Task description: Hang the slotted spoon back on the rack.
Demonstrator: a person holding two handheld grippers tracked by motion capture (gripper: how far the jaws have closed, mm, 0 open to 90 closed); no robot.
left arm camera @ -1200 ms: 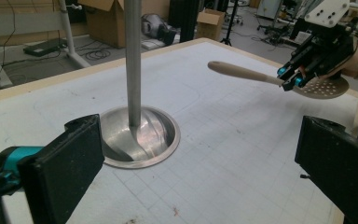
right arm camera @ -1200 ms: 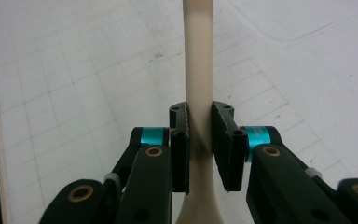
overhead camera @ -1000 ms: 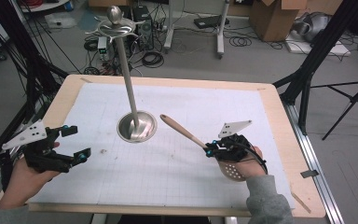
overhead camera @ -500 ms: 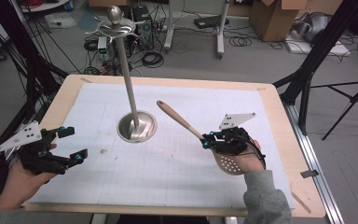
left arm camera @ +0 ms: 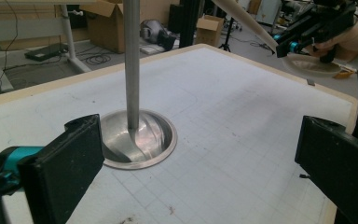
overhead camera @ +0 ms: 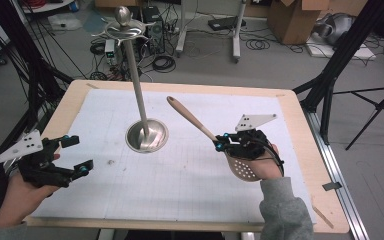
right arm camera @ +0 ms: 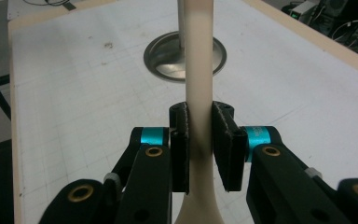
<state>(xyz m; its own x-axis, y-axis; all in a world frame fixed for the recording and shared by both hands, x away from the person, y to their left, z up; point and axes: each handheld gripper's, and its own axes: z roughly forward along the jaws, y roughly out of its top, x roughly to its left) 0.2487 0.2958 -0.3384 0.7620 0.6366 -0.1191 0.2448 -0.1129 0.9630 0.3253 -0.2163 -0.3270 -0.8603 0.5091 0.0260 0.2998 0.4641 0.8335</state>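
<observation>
Two grippers — right gripper (right arm camera: 199,140) jaws clamping wooden spoon (right arm camera: 198,70), left gripper (left arm camera: 200,163) jaws wide, empty.

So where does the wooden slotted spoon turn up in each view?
High view: wooden slotted spoon right of centre, held by the right gripper.
Left gripper view: its handle at top right.
Right gripper view: handle up the middle, between the fingers.
Shared landmark: the metal stand's round base.

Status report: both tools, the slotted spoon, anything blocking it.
Right tool shut on slotted spoon handle, spoon off the table. Left tool open, empty. Metal stand ahead; nothing between.
</observation>
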